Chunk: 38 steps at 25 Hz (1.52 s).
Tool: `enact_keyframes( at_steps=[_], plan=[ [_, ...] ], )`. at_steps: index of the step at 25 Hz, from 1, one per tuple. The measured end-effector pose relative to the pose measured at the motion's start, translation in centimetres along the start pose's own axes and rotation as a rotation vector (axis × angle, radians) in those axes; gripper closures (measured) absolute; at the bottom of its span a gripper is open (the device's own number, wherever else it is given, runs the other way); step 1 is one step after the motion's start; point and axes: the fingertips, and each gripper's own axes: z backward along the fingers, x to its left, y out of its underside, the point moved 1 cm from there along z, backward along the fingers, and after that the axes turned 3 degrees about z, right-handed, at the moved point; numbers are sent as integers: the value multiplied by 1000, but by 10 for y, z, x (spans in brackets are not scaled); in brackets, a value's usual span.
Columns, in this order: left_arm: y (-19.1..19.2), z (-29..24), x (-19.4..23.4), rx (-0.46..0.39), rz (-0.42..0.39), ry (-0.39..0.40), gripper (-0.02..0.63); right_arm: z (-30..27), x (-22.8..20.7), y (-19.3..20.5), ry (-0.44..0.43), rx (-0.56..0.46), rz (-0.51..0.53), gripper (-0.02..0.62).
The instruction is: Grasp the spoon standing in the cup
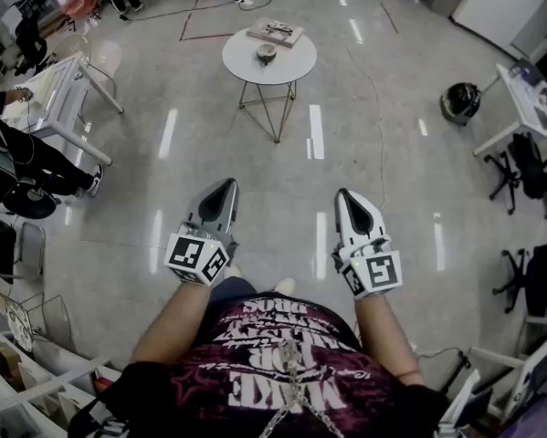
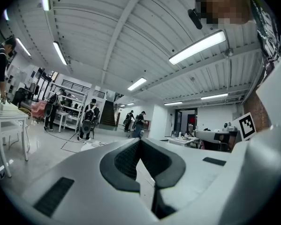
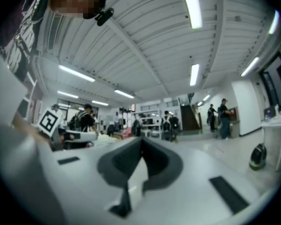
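Right gripper (image 1: 344,195) closed, cup (image 1: 267,54) head view only

Bright ceiling strips (image 2: 196,47), fisheye-warped edges

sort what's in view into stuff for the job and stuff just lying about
For the job:
- cup on the round white table; its contents are too small to make out
- left gripper, shut, empty
- right gripper, shut, empty

Lying about:
- flat board behind the cup
- helmet on the floor
- office chair

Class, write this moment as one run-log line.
left gripper: shut, empty | right gripper: shut, empty | cup: on round table, untouched
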Motion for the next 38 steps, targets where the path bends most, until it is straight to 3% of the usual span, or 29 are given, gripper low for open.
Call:
enact_keyframes(
  at_steps=[3,10,15,19,31,38],
  plan=[
    [-2,-6,-8,3,-28,7,581,2,-7,-5,-23,-6,21,563],
    [3,-11,11,-10,-21,-36,581,-11,-15,27,-27,41,-88,563],
    [12,-25,30,12,-32,-42,581,-28,-4,24,-38,-18,-84,563],
    [15,-46,50,14,-19,-18,581,-58,-3,25,-42,7,5,563],
    [-9,-122,120,6,-36,78,581,-163,-20,30,2,55,-20,563],
    [-6,-150,154,55,-6,152,581,-219,-10,38,7,95,-33,563]
  ],
)
